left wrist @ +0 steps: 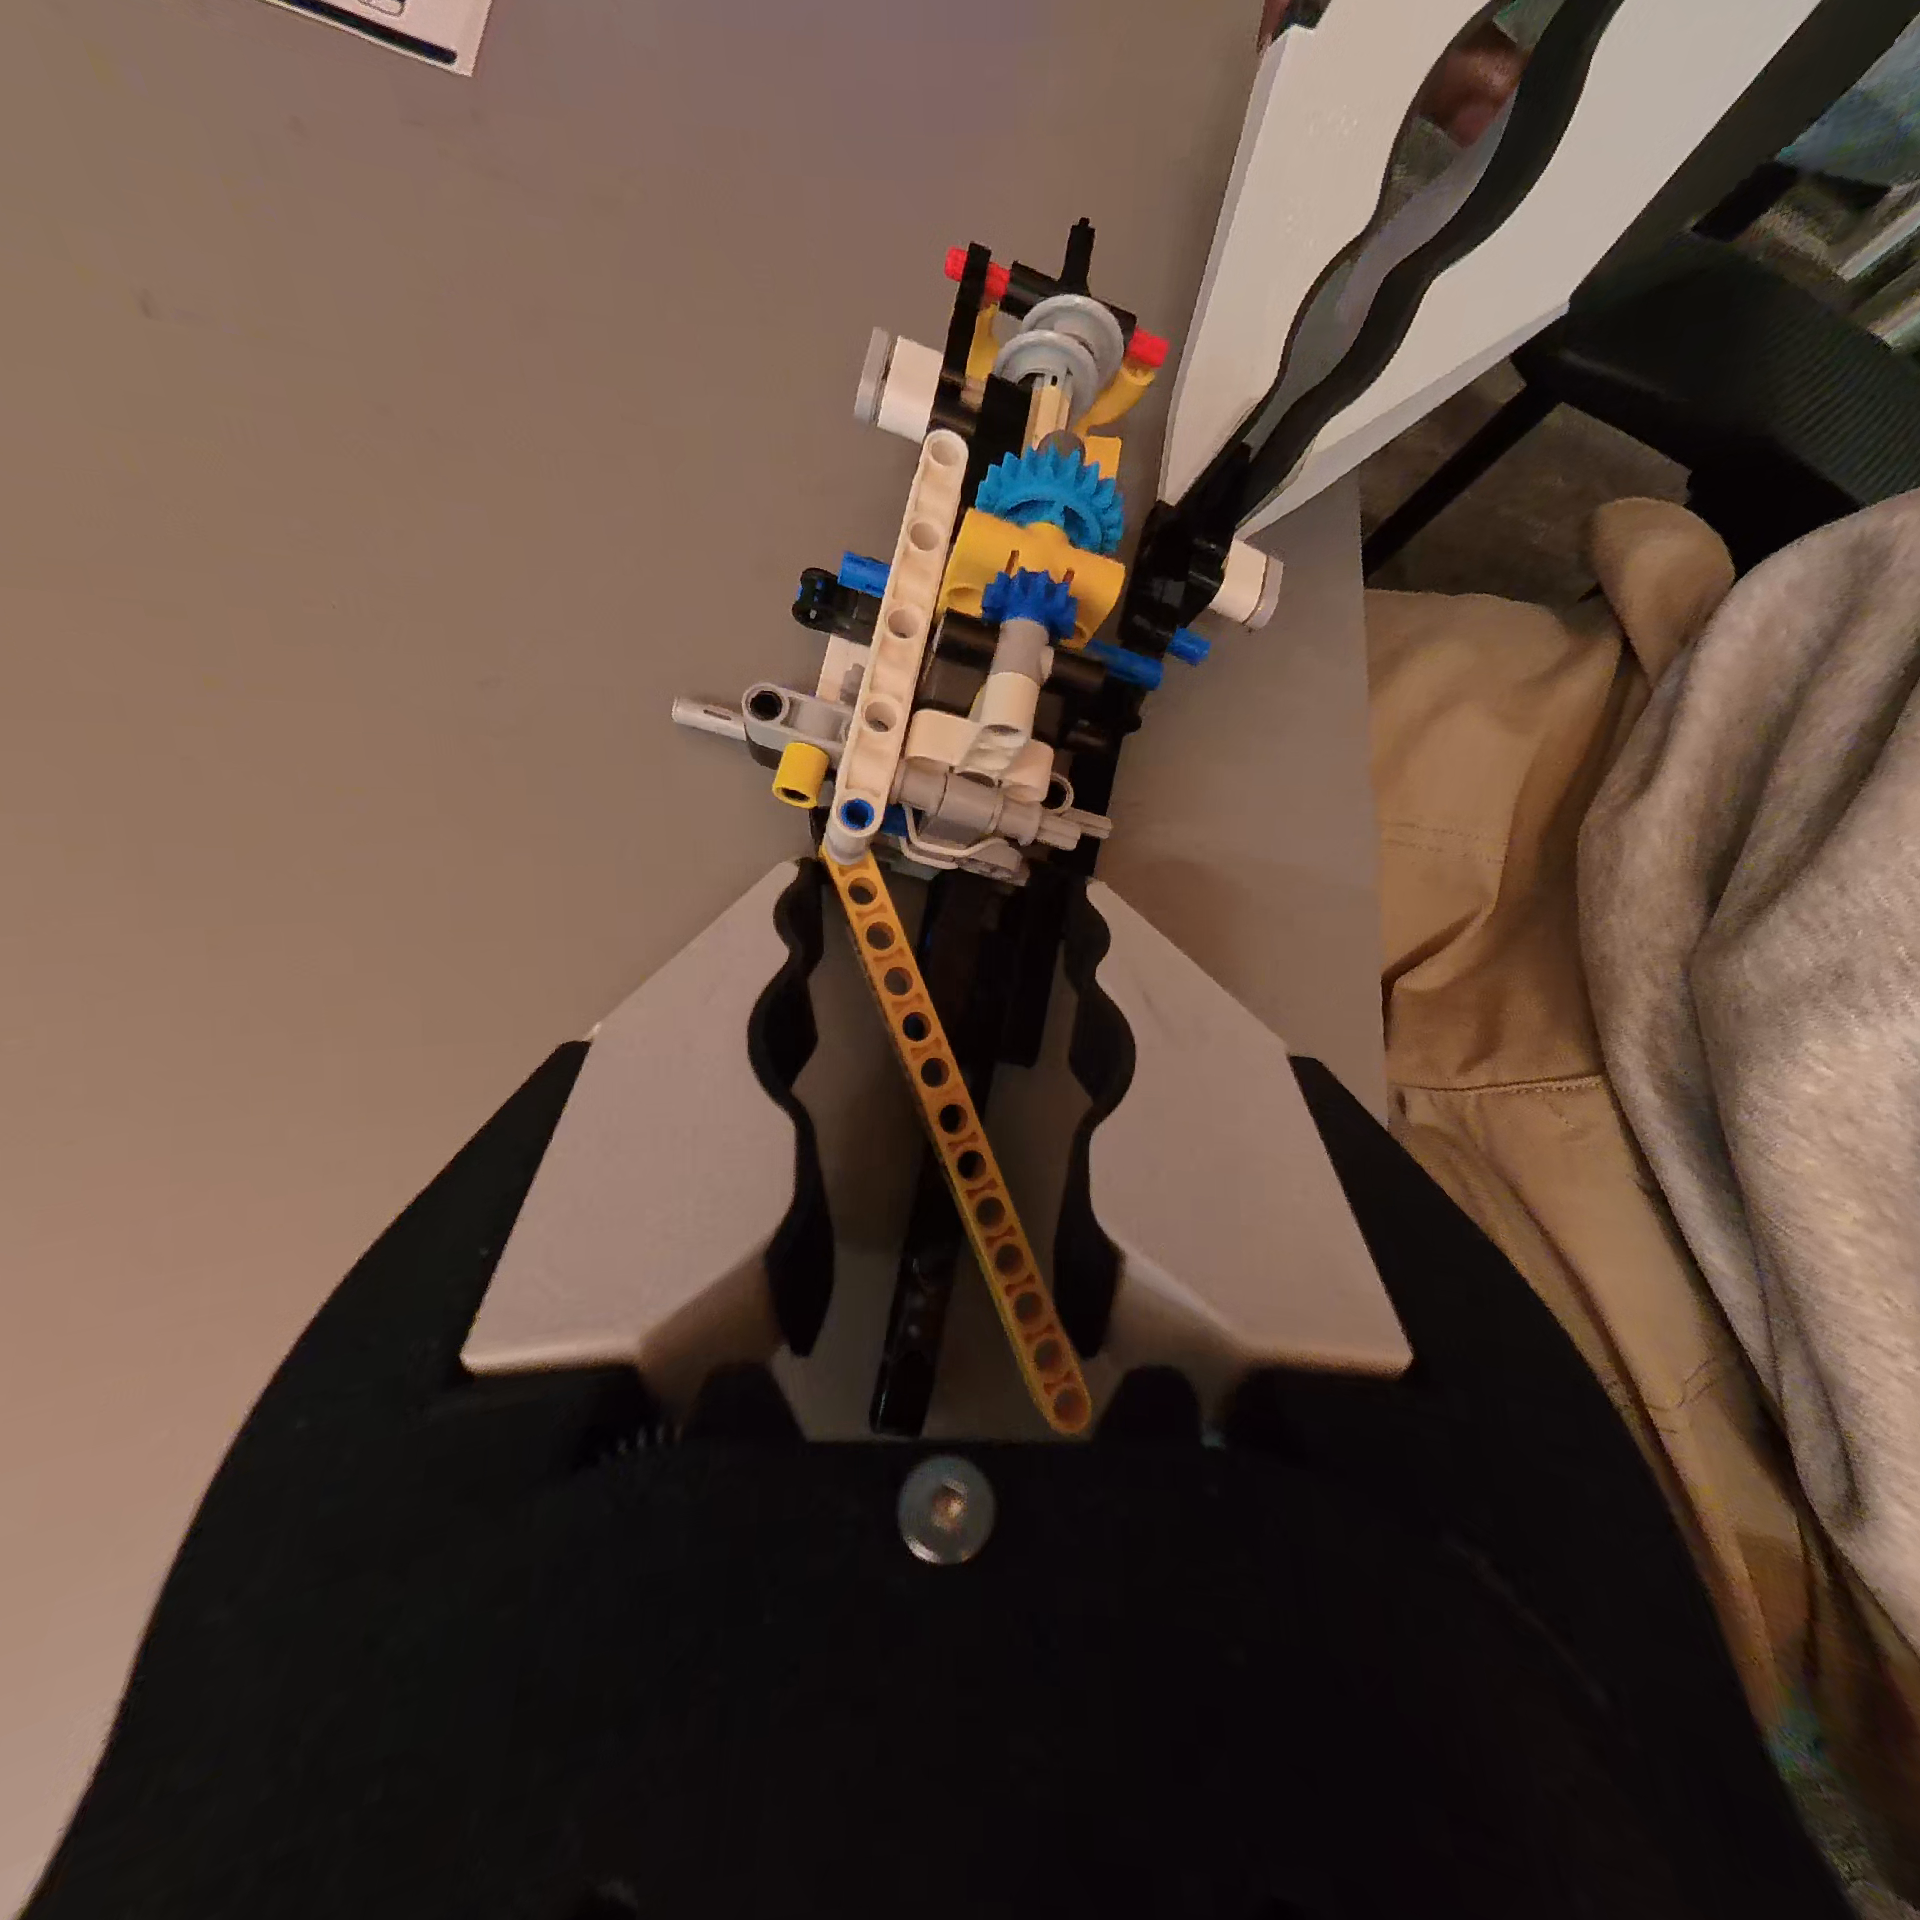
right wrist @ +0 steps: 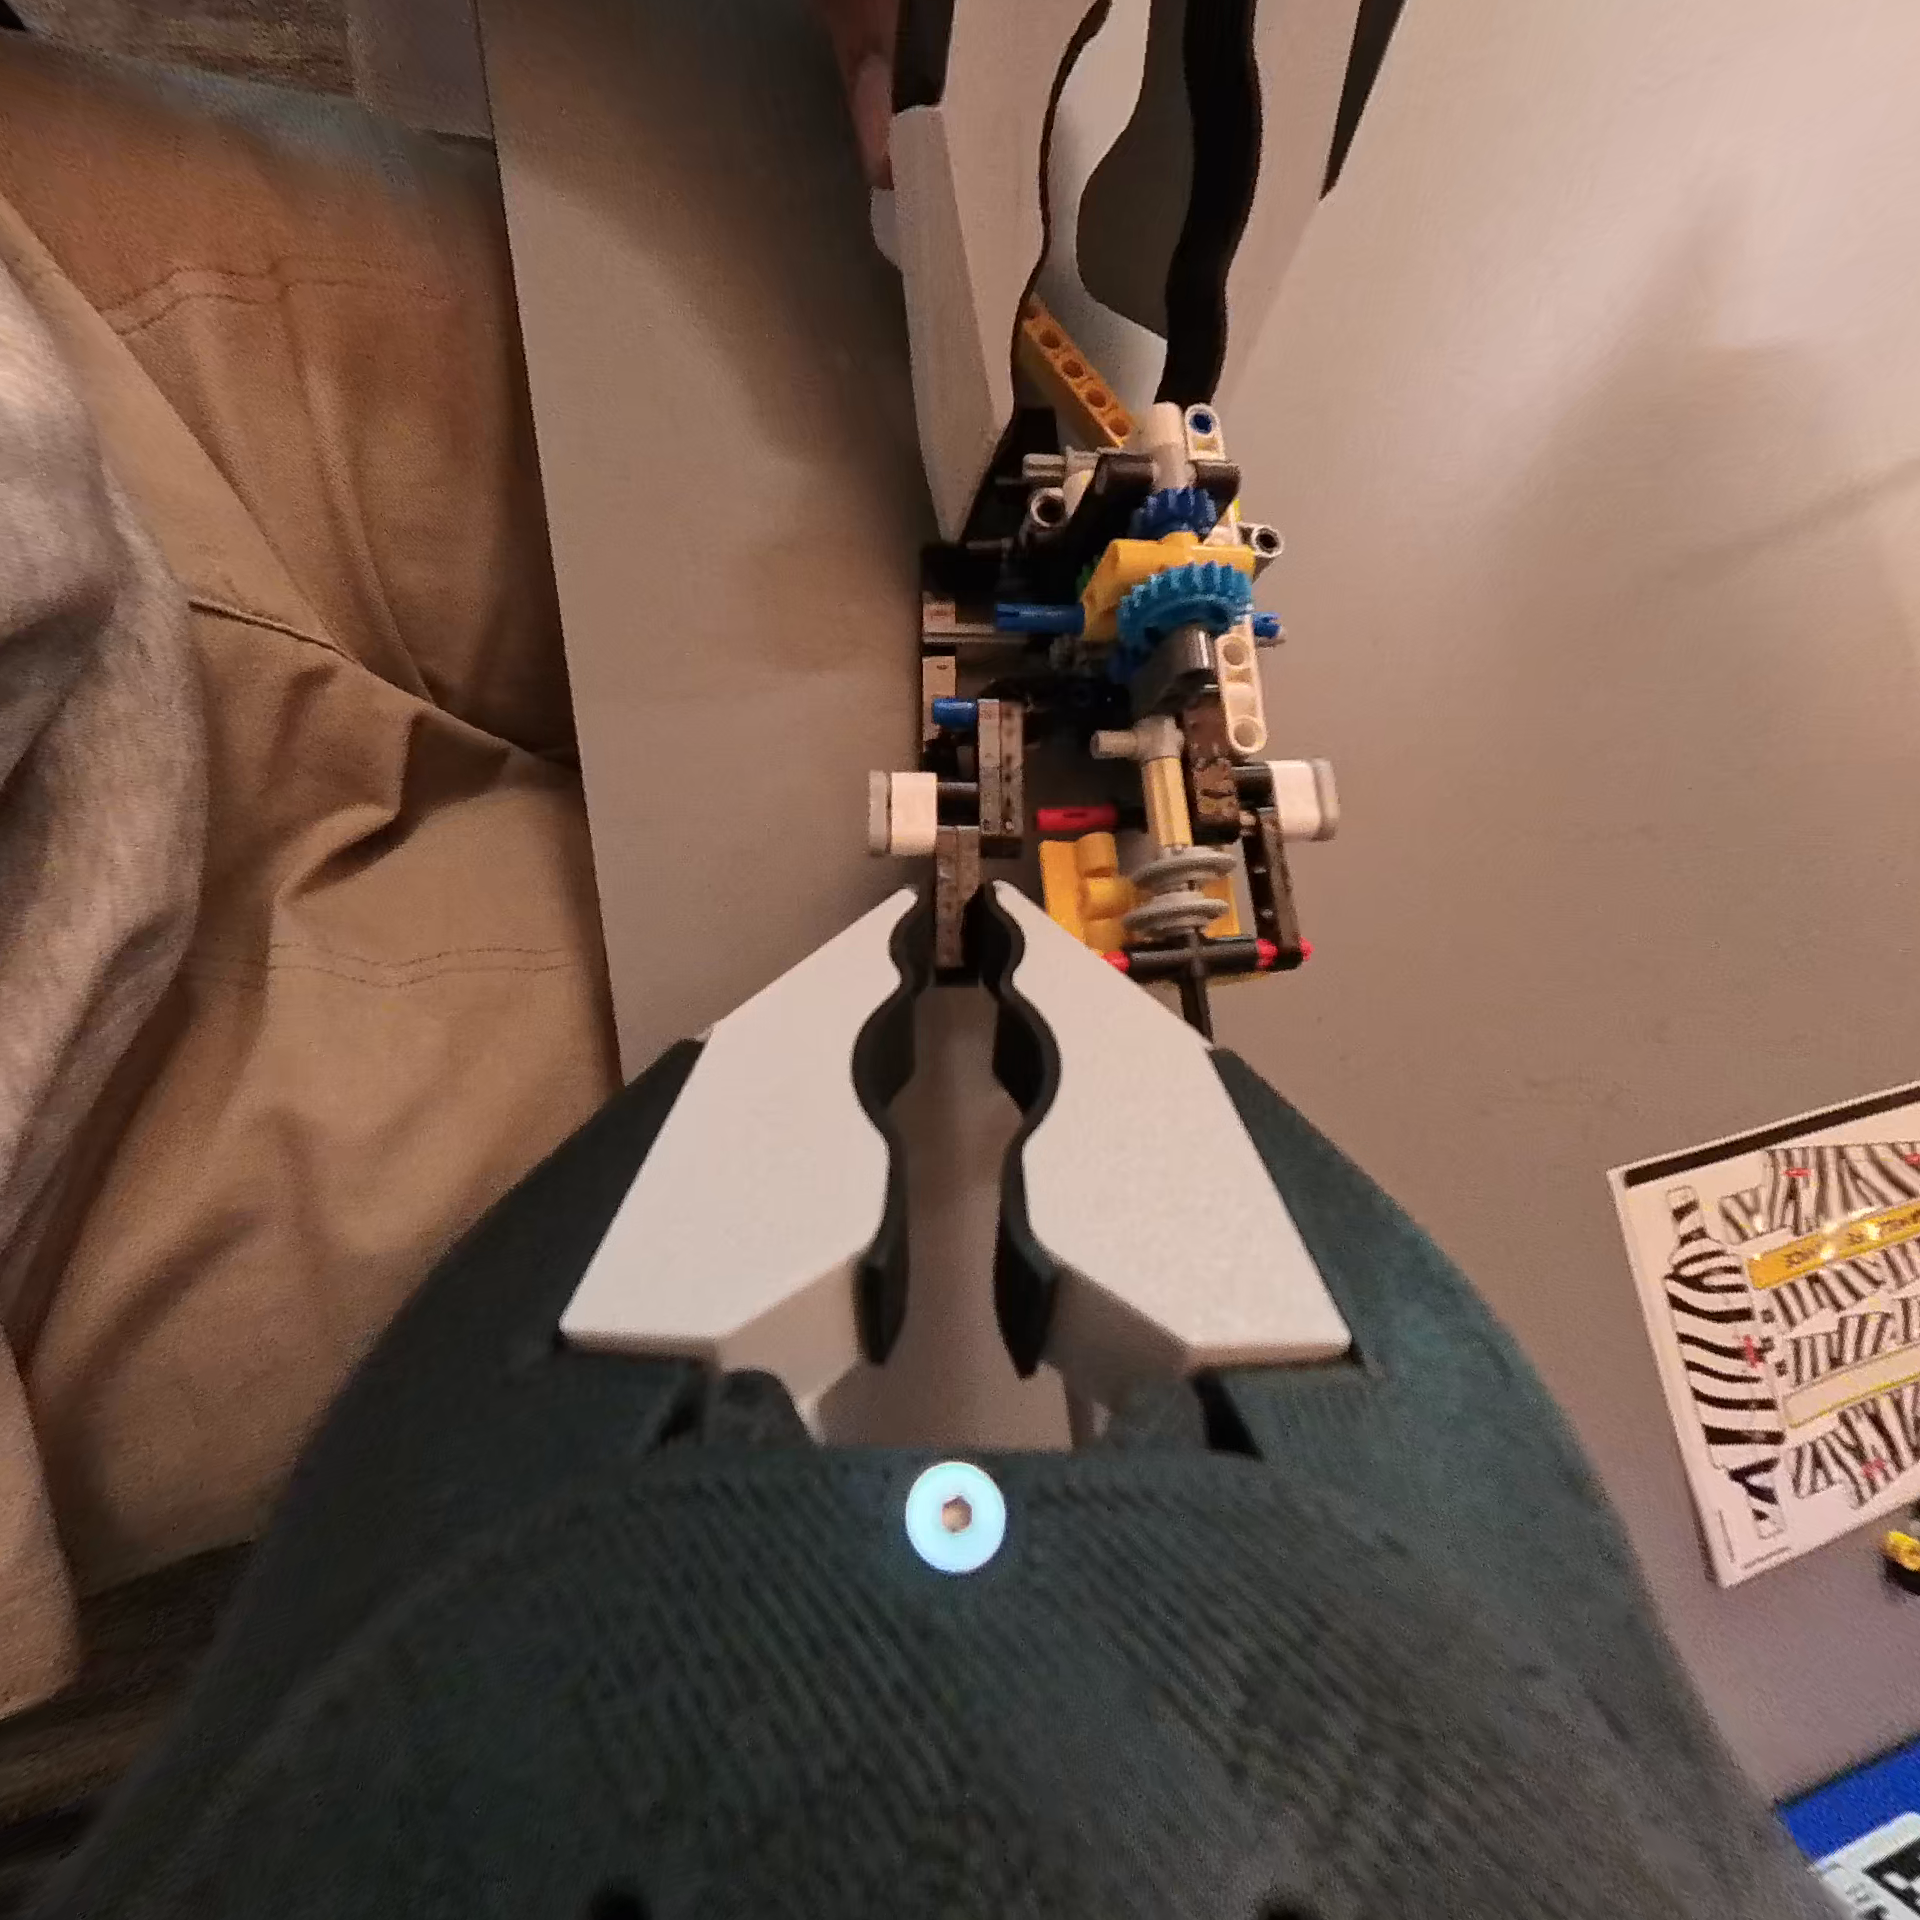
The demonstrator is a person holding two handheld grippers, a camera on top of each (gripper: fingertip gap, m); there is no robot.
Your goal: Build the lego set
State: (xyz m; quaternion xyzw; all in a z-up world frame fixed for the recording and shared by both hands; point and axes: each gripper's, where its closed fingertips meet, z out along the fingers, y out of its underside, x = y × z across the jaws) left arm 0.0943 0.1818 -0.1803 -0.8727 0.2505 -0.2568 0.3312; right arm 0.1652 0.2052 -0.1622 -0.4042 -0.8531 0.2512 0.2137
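Both grippers [left wrist: 940, 883] [right wrist: 961, 914] gripping model [left wrist: 997, 582], table edge [left wrist: 1371, 831] near.

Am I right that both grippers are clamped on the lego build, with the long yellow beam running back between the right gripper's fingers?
Not quite. The long yellow beam runs back between the left gripper's fingers, as the left wrist view shows. The right gripper pinches a black beam at the far end. Both are clamped on the lego build.

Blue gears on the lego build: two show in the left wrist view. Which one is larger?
The light blue gear, set farther from the left gripper, is larger. The darker blue gear below it, at the front of the yellow block, is smaller.
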